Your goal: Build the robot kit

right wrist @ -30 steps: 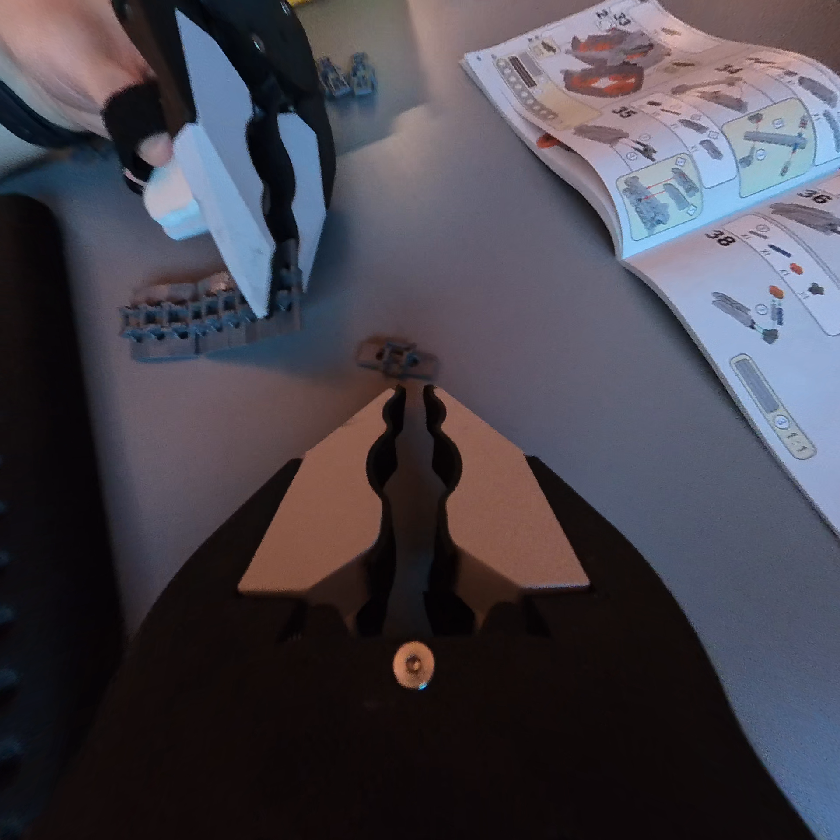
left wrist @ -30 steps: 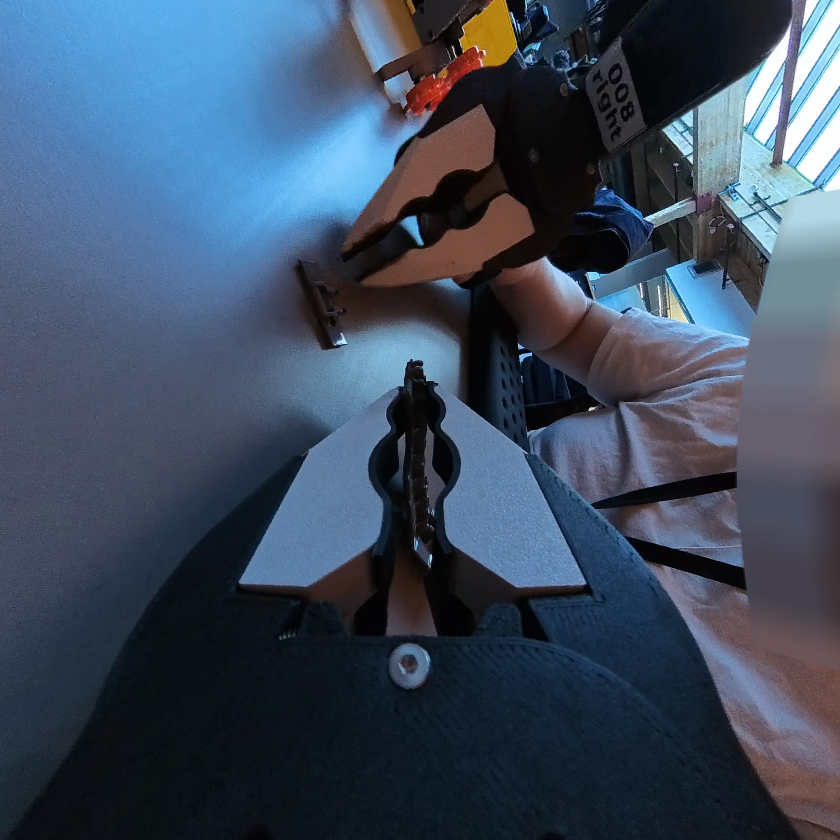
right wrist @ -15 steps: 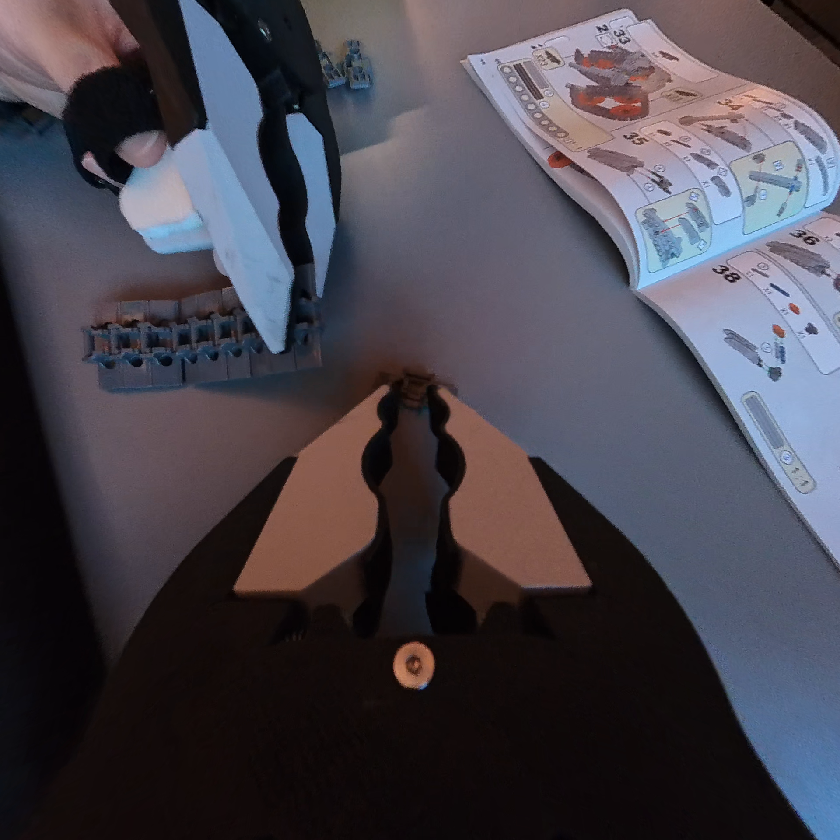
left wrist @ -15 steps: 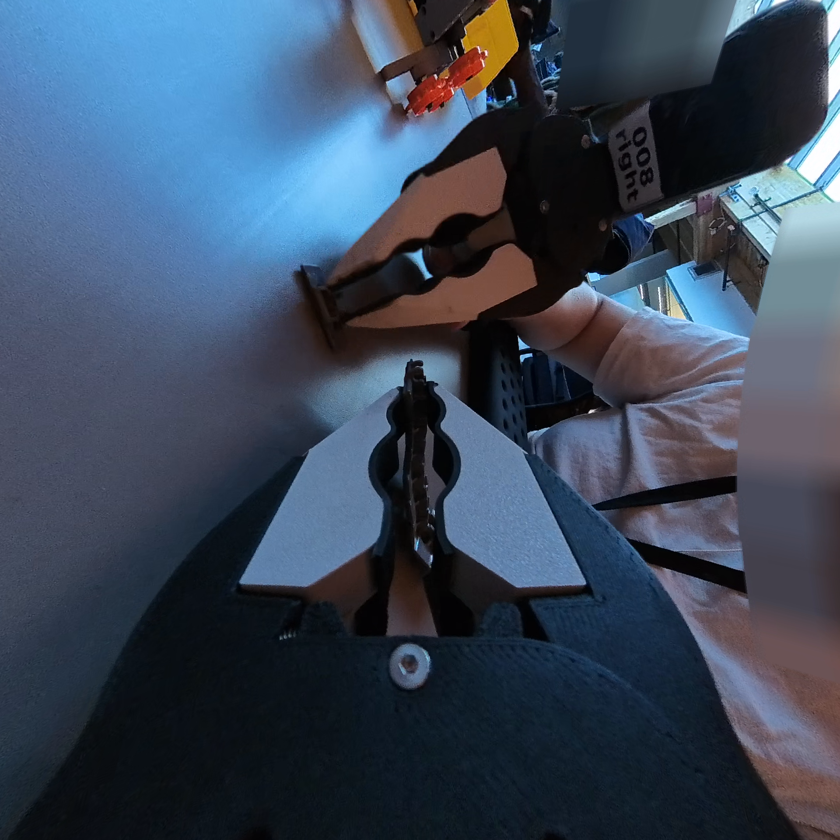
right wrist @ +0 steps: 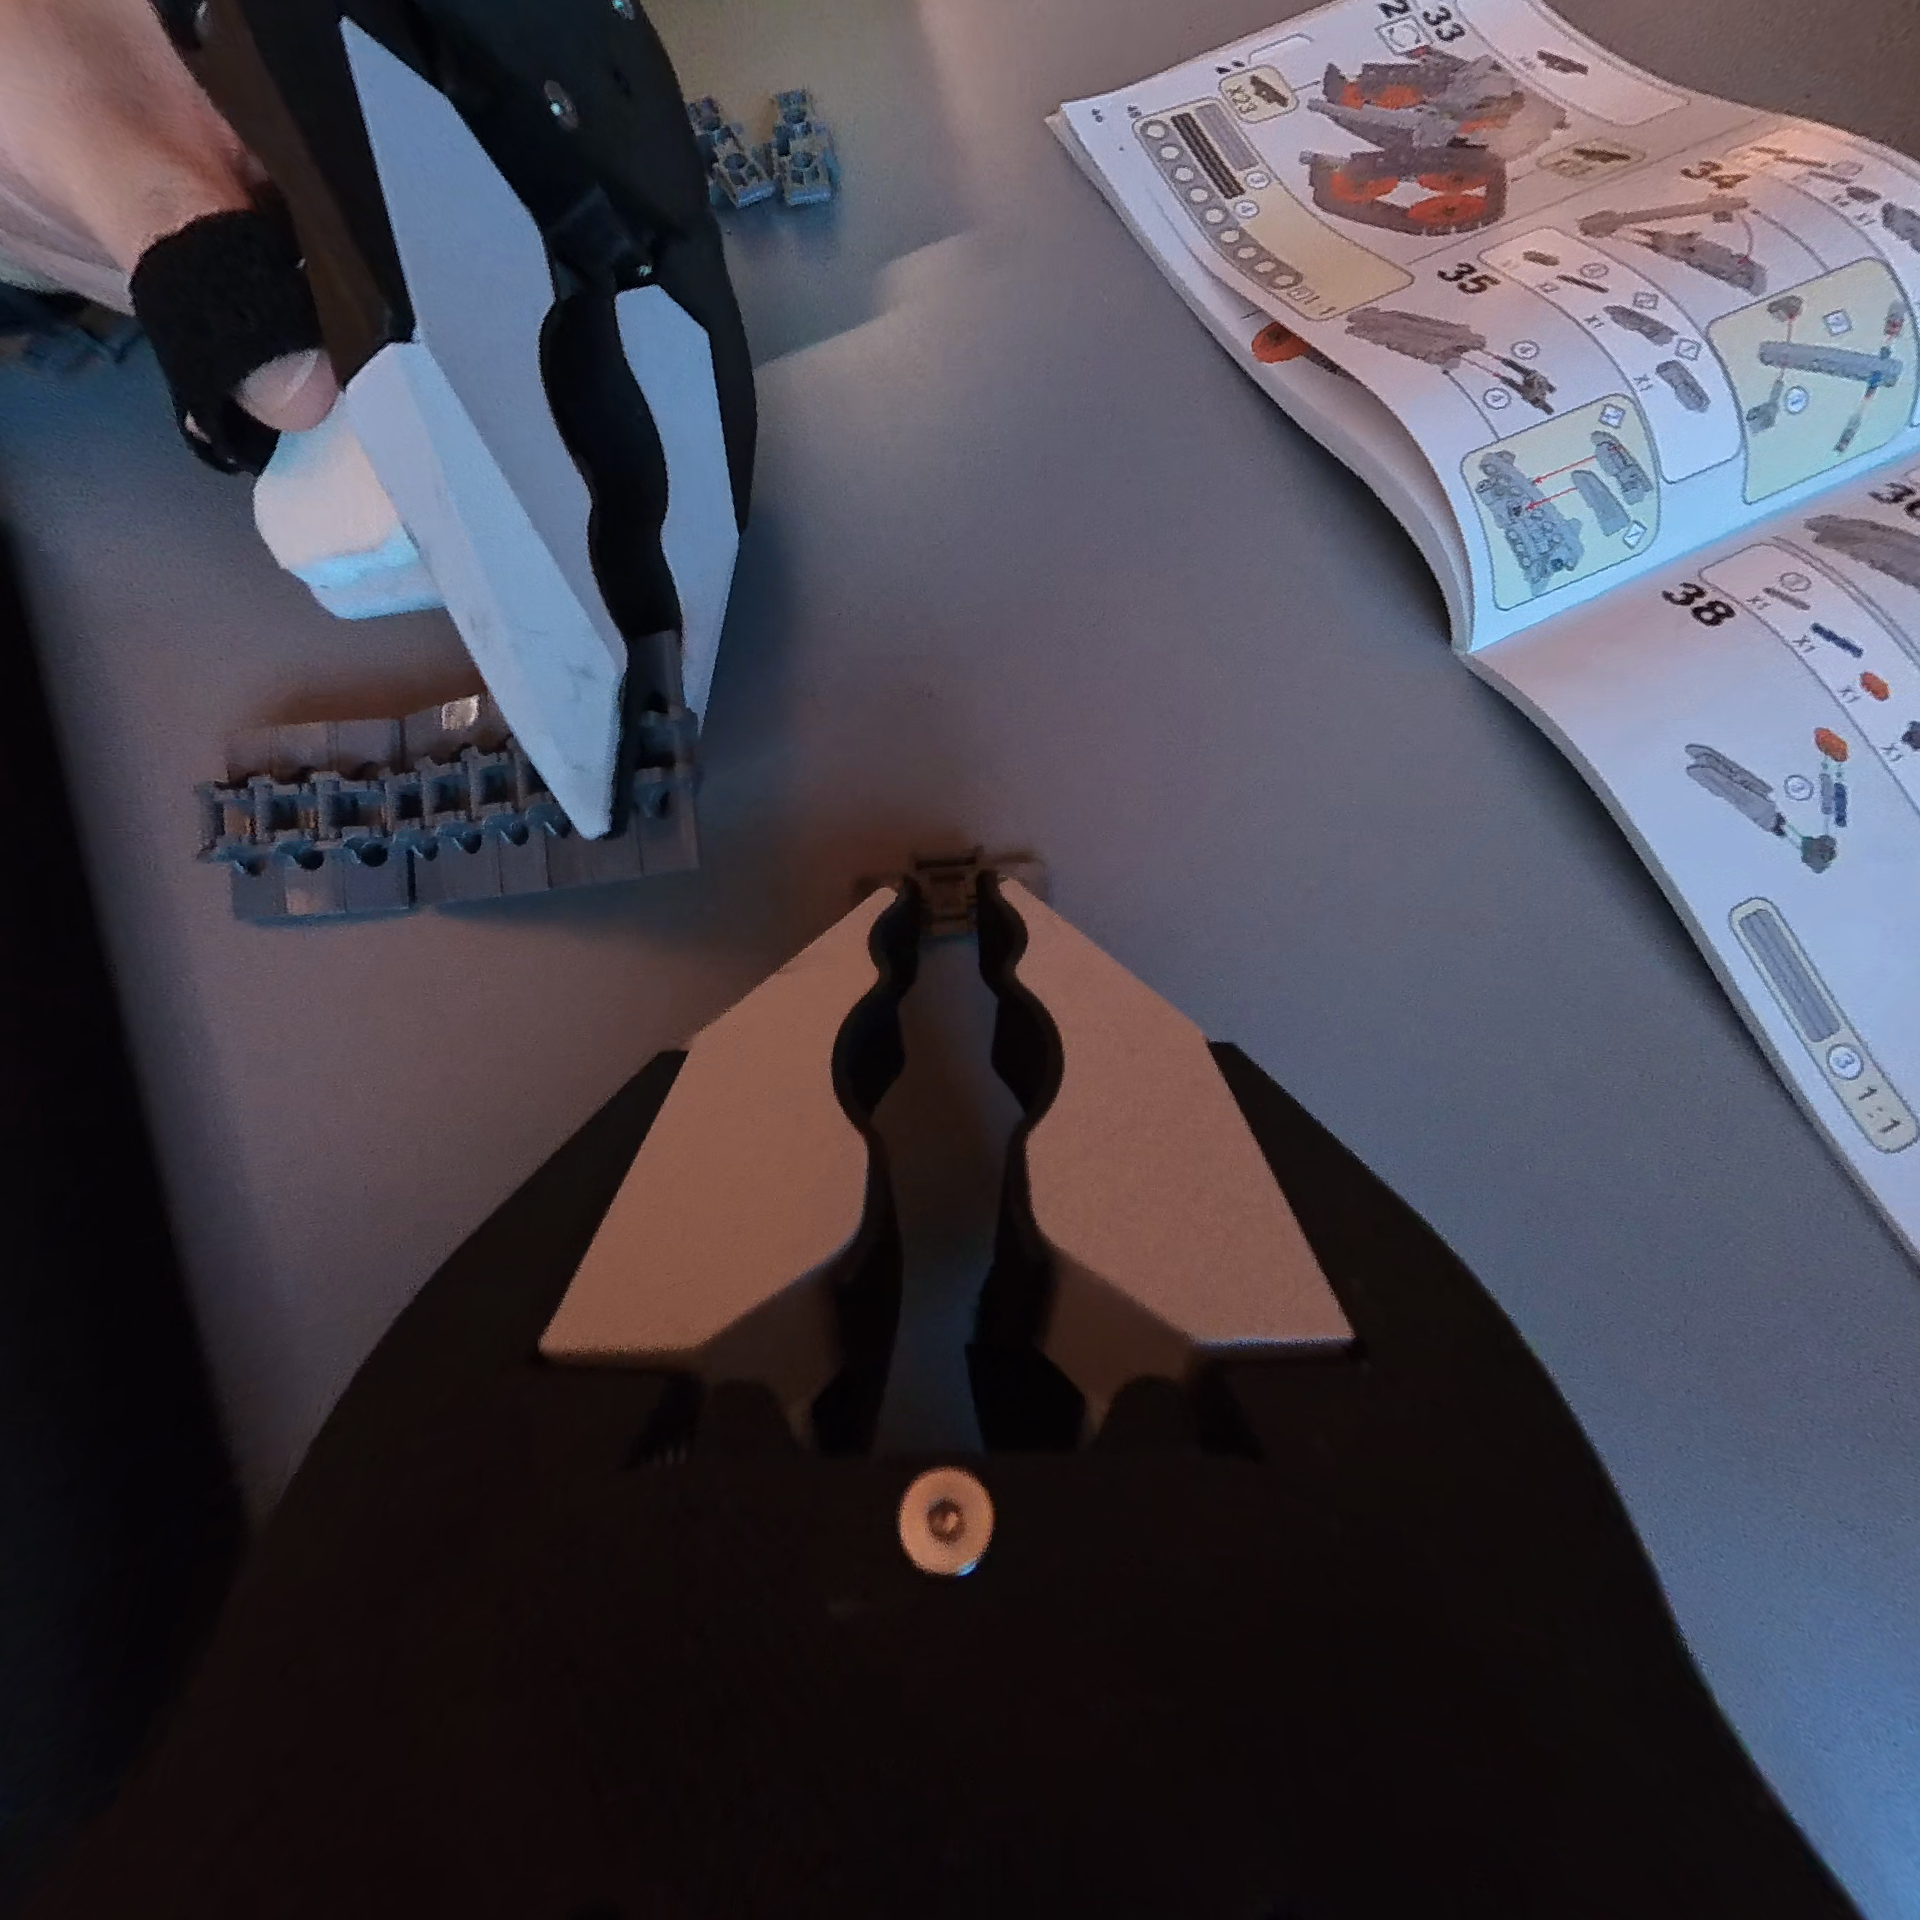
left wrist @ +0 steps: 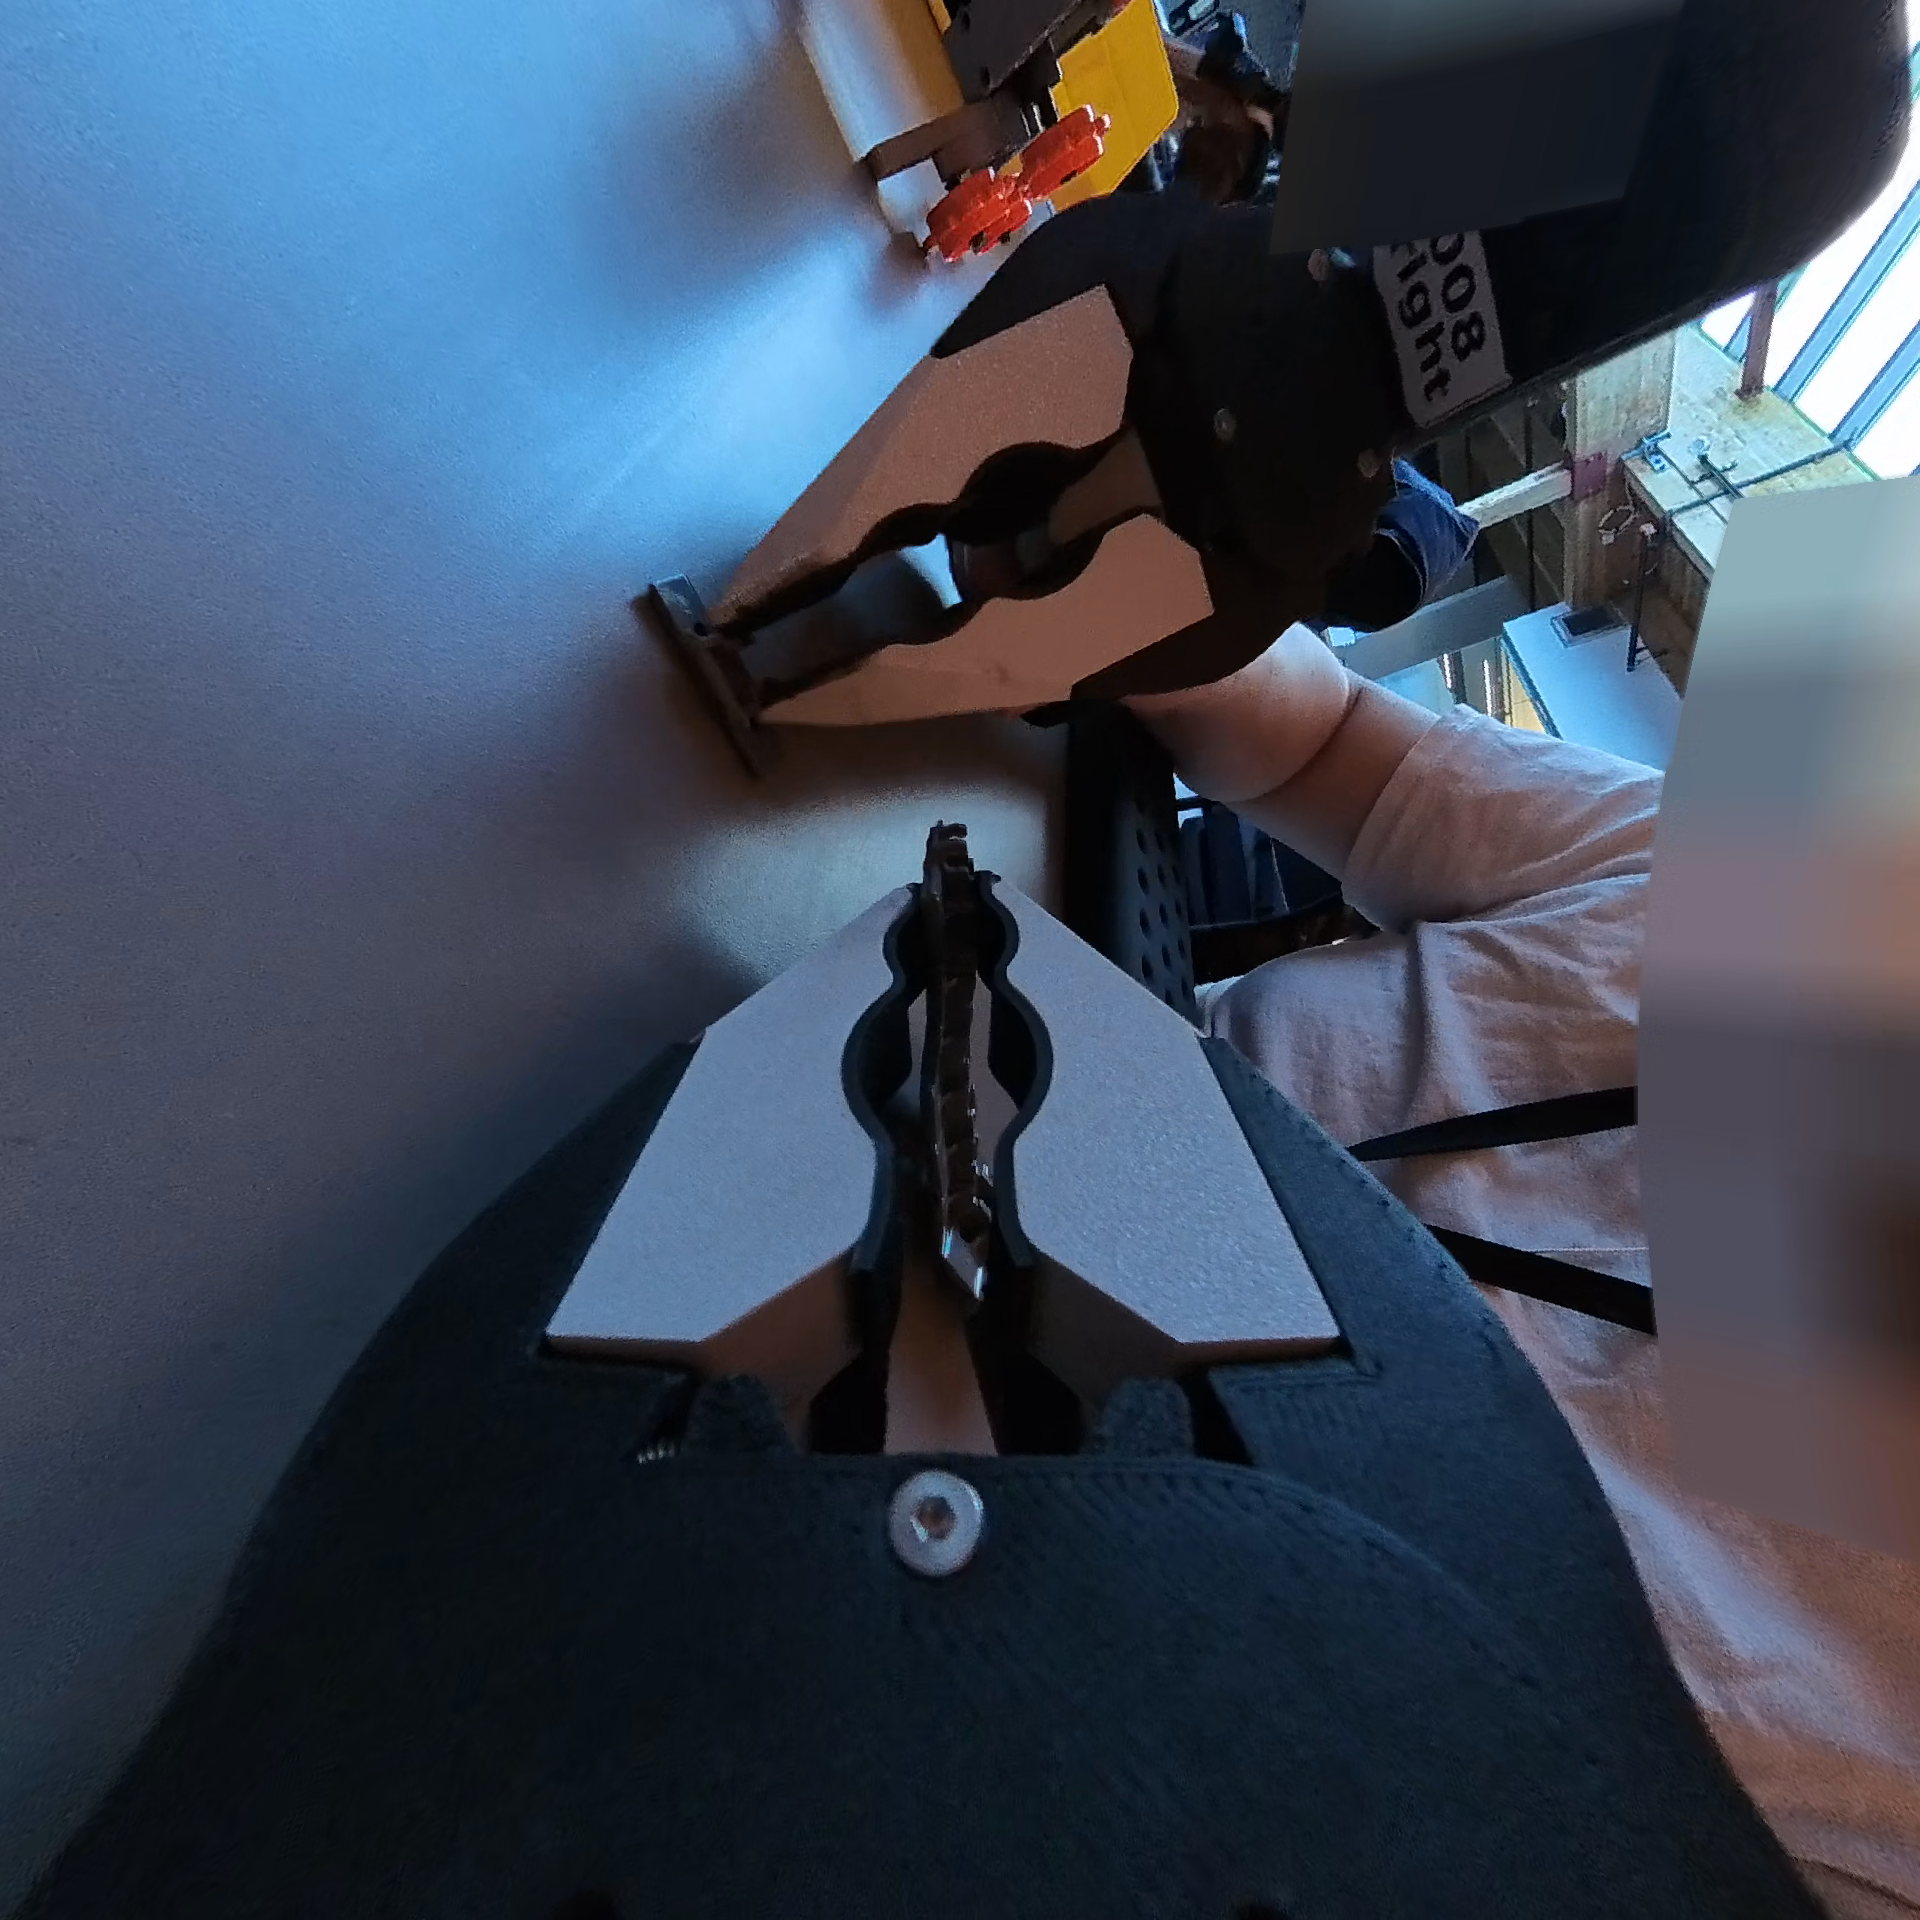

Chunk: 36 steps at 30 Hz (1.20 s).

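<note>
Your left claw [left wrist: 951, 883] is clamped on the end of a grey strip of joined track links [right wrist: 416, 821]; the rest of this strip lies flat on the grey table [right wrist: 1143, 727], going away from the claw toward the table edge. In the left wrist view you see the strip edge-on, standing between the two fingers [left wrist: 748, 1143]. Your right claw [right wrist: 945, 894] has its tips down on the table around a single small grey link [right wrist: 948, 871], which lies just beside the free end of the strip but does not touch it. The jaws stand narrow, one on each side of this link, but I cannot tell if they already press it or only stand around it. In the left wrist view the same link [left wrist: 717, 675] shows as a thin bar across the tips of the right claw. To the right of your right claw an open instruction booklet [right wrist: 1558, 416] lies on the table. Farther back, behind the left claw, some more loose grey links [right wrist: 769, 156] lie together. At the far part of the table there is a partly built model with orange wheels [left wrist: 997, 187] and a yellow part.
</note>
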Available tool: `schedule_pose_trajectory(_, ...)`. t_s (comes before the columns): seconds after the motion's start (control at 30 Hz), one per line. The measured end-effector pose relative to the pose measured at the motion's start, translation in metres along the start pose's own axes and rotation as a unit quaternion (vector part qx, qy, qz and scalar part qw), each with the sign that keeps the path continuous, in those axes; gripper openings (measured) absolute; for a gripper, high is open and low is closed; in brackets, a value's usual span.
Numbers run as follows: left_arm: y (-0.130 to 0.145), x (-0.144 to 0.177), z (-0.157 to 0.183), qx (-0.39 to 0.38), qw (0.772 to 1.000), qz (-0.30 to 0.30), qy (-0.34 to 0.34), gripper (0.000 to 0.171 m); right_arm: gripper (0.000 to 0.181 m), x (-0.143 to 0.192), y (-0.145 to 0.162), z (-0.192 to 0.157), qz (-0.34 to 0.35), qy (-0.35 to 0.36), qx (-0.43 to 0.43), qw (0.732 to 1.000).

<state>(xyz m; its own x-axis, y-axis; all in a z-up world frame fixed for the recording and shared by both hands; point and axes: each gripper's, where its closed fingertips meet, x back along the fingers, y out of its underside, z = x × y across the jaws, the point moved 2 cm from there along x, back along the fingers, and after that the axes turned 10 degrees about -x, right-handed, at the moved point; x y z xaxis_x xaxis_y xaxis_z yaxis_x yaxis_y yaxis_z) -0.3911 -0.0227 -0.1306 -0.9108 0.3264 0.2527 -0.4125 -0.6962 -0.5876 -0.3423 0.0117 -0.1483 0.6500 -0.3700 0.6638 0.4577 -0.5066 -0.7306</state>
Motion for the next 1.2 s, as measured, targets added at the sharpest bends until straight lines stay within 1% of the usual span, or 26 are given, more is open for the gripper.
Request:
schedule_pose_trajectory(0.03, 0.000, 0.000, 0.000, 0.002, 1.000, 0.000, 0.002, 0.006, 0.009, 0.001, 0.000, -0.001, 0.000, -0.005, 0.017, 1.000)
schedule_pose_trajectory(0.07, 0.000, 0.000, 0.001, 0.004, 1.000, 0.001, 0.006, 0.006, 0.009, 0.003, 0.000, -0.009, 0.002, -0.029, 0.048, 0.998)
schedule_pose_trajectory(0.13, 0.002, 0.000, 0.003, 0.009, 1.000, -0.005, 0.023, 0.006, 0.009, 0.013, -0.006, -0.016, 0.019, -0.041, 0.117, 0.992)
schedule_pose_trajectory(0.17, 0.004, -0.001, 0.006, 0.011, 0.999, -0.011, 0.035, 0.006, 0.009, 0.022, -0.013, -0.029, 0.042, -0.082, 0.173, 0.981)
schedule_pose_trajectory(0.2, 0.004, -0.002, 0.010, 0.011, 0.998, -0.013, 0.055, 0.007, 0.009, 0.031, -0.017, -0.039, 0.061, -0.107, 0.231, 0.965)
schedule_pose_trajectory(0.23, 0.006, -0.004, 0.010, 0.018, 0.998, -0.018, 0.058, 0.006, 0.009, 0.035, -0.020, -0.037, 0.058, -0.089, 0.280, 0.954)
schedule_pose_trajectory(0.3, 0.008, -0.006, 0.013, 0.013, 0.997, -0.027, 0.067, 0.006, 0.009, 0.041, -0.015, -0.052, 0.024, -0.124, 0.379, 0.917)
schedule_pose_trajectory(0.33, 0.009, -0.007, 0.015, 0.005, 0.997, -0.034, 0.070, 0.006, 0.009, 0.041, -0.019, -0.050, 0.013, -0.103, 0.415, 0.904)
schedule_pose_trajectory(0.37, 0.011, -0.008, 0.016, 0.001, 0.997, -0.041, 0.071, 0.006, 0.009, 0.042, -0.020, -0.050, -0.015, -0.091, 0.448, 0.889)
schedule_pose_trajectory(0.43, 0.011, -0.009, 0.017, 0.006, 0.996, -0.040, 0.075, 0.006, 0.009, 0.043, -0.021, -0.054, -0.054, -0.090, 0.507, 0.856)
schedule_pose_trajectory(0.47, 0.011, -0.009, 0.017, 0.010, 0.996, -0.038, 0.078, 0.006, 0.009, 0.044, -0.021, -0.060, -0.064, -0.099, 0.532, 0.838)
schedule_pose_trajectory(0.5, 0.010, -0.009, 0.017, 0.013, 0.996, -0.036, 0.078, 0.006, 0.009, 0.044, -0.022, -0.061, -0.080, -0.090, 0.553, 0.825)
schedule_pose_trajectory(0.57, 0.010, -0.009, 0.016, 0.015, 0.996, -0.034, 0.077, 0.006, 0.009, 0.041, -0.023, -0.060, -0.121, -0.057, 0.593, 0.794)
schedule_pose_trajectory(0.63, 0.010, -0.010, 0.016, 0.012, 0.997, -0.035, 0.073, 0.006, 0.009, 0.039, -0.021, -0.061, -0.156, -0.033, 0.621, 0.768)
schedule_pose_trajectory(0.73, 0.011, -0.011, 0.016, 0.008, 0.997, -0.036, 0.071, 0.006, 0.009, 0.034, -0.018, -0.065, -0.195, -0.020, 0.637, 0.745)
schedule_pose_trajectory(0.93, 0.012, -0.012, 0.014, -0.008, 0.998, -0.042, 0.050, 0.006, 0.009, 0.029, -0.015, -0.066, -0.245, 0.008, 0.627, 0.739)
schedule_pose_trajectory(1.07, 0.013, -0.014, 0.014, -0.015, 0.998, -0.048, 0.045, 0.006, 0.009, 0.028, -0.013, -0.067, -0.269, 0.047, 0.637, 0.720)
schedule_pose_trajectory(1.2, 0.017, -0.017, 0.013, -0.040, 0.997, -0.064, 0.026, 0.007, 0.009, 0.027, -0.008, -0.069, -0.291, 0.075, 0.641, 0.706)
